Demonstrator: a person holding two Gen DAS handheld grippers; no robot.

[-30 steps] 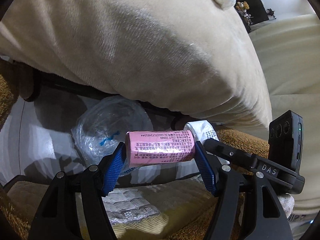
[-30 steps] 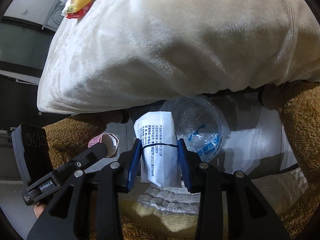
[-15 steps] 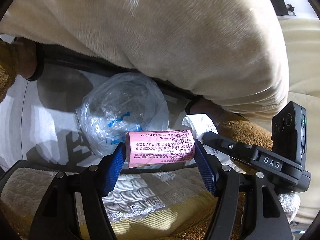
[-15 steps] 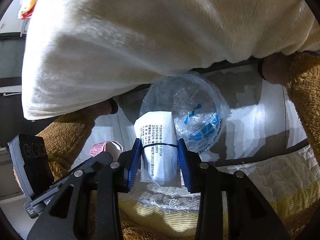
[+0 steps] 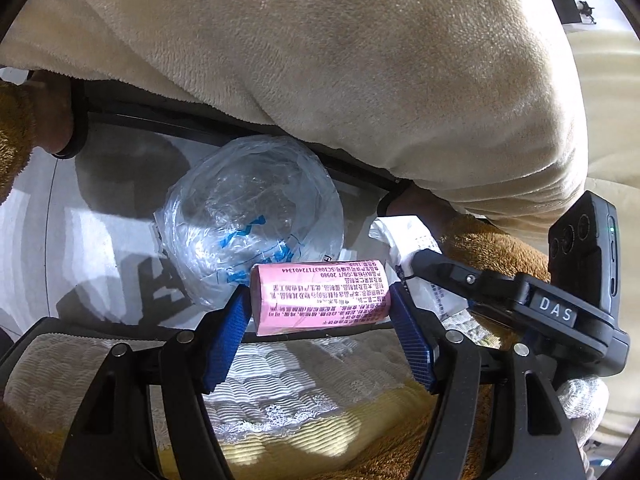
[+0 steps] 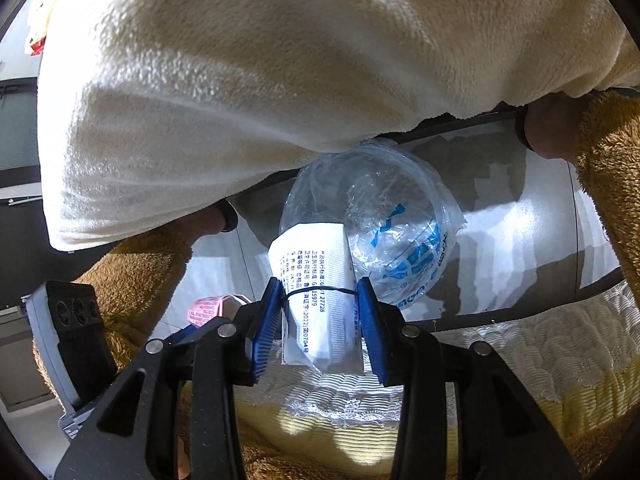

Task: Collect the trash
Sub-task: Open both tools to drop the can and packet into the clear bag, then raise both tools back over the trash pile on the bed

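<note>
Two tools, each with trash between its blue pads, over a bag on the floor.
- Blanket (image 5: 340,60): cream fleece, fills the upper view above everything else.
- Bag (image 5: 252,216): clear plastic, blue print, mouth open, below both tools.
- Left tool (image 5: 320,312): jaws opening; pink roll (image 5: 320,298) lies crosswise between the pads, above the bag's rim.
- Right tool (image 6: 320,312): jaws opening; white packet (image 6: 316,280) upright between the pads, at the bag's mouth.
</note>
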